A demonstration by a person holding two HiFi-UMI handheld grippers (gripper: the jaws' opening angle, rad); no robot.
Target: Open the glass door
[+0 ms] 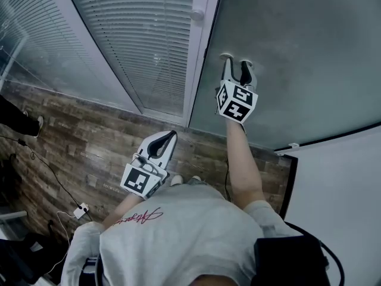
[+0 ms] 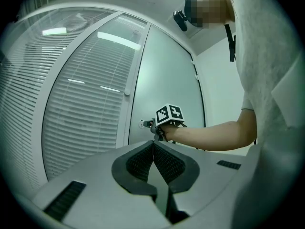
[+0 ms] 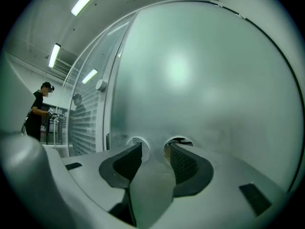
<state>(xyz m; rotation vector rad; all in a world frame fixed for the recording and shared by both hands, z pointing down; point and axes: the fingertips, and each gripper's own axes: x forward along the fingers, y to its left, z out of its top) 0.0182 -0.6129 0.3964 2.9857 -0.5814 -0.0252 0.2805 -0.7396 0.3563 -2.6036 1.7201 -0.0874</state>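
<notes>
The frosted glass door (image 1: 297, 52) fills the upper right of the head view. My right gripper (image 1: 236, 61) reaches out level to it on an outstretched arm. Its jaws stand open with nothing between them, and the fingertips sit right at the glass near the door's left edge. In the right gripper view the glass door (image 3: 200, 80) fills the frame, with the right gripper (image 3: 156, 149) and its tips mirrored in the pane; whether they touch it I cannot tell. My left gripper (image 1: 171, 134) is held back near the body, shut and empty. The left gripper (image 2: 153, 144) looks toward the right gripper (image 2: 145, 124) at the door (image 2: 167, 80).
A white door post (image 1: 199, 52) with a round fitting (image 1: 197, 15) separates the door from a glass panel with closed blinds (image 1: 143, 34). The floor (image 1: 77, 142) is wood-patterned, with a cable and plug block (image 1: 80, 209) at the left. A white wall (image 1: 339, 189) stands right. Another person (image 3: 38, 111) is far left.
</notes>
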